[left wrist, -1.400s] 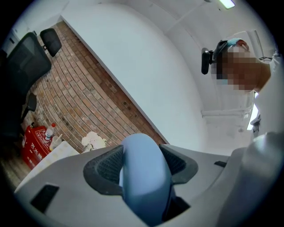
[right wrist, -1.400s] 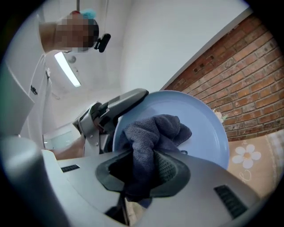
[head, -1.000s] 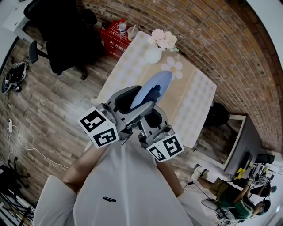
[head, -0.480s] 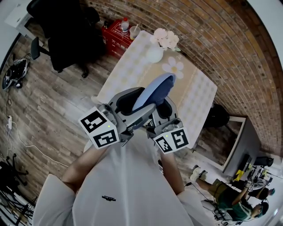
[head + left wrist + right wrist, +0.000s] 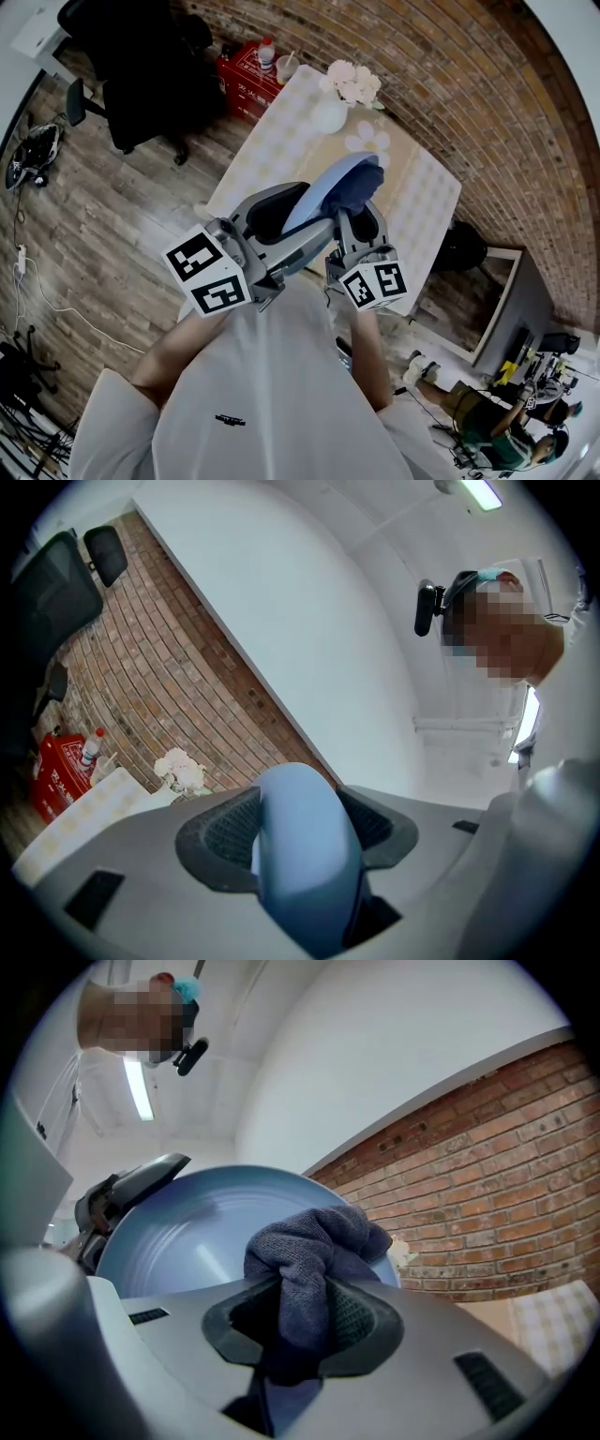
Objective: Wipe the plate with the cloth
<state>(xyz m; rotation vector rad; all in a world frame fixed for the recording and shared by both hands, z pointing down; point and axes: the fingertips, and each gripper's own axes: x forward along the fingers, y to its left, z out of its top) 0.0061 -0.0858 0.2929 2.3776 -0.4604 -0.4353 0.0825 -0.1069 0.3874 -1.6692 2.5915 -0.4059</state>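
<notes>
Holding the pale blue plate (image 5: 330, 183) on edge above the floor, my left gripper (image 5: 281, 214) has its jaws closed on the plate's rim. In the left gripper view that rim (image 5: 305, 855) fills the gap between the two dark pads (image 5: 225, 832), which press it from both sides. My right gripper (image 5: 358, 217) is clamped on a bunched dark blue-grey cloth (image 5: 364, 190). In the right gripper view the cloth (image 5: 314, 1251) rises from between the jaws and lies against the plate's inner face (image 5: 178, 1237) near its right edge. In the head view both tools sit mid-frame, with the plate tilting up and to the right between them and the cloth at its upper end. Each gripper carries a cube with black-and-white square markers, patterns only and no letters: the left cube (image 5: 208, 274) and the right cube (image 5: 375, 284). Beyond them, in the upper middle of the frame, stands a table (image 5: 272, 131) with a pale checked covering, a white vase (image 5: 328, 116) of pale flowers and a flower-shaped mat (image 5: 366, 141). Just past the table's upper left end a red crate (image 5: 242, 73) bears white writing, too small for me to read, and a bottle (image 5: 265, 54) stands on it.
</notes>
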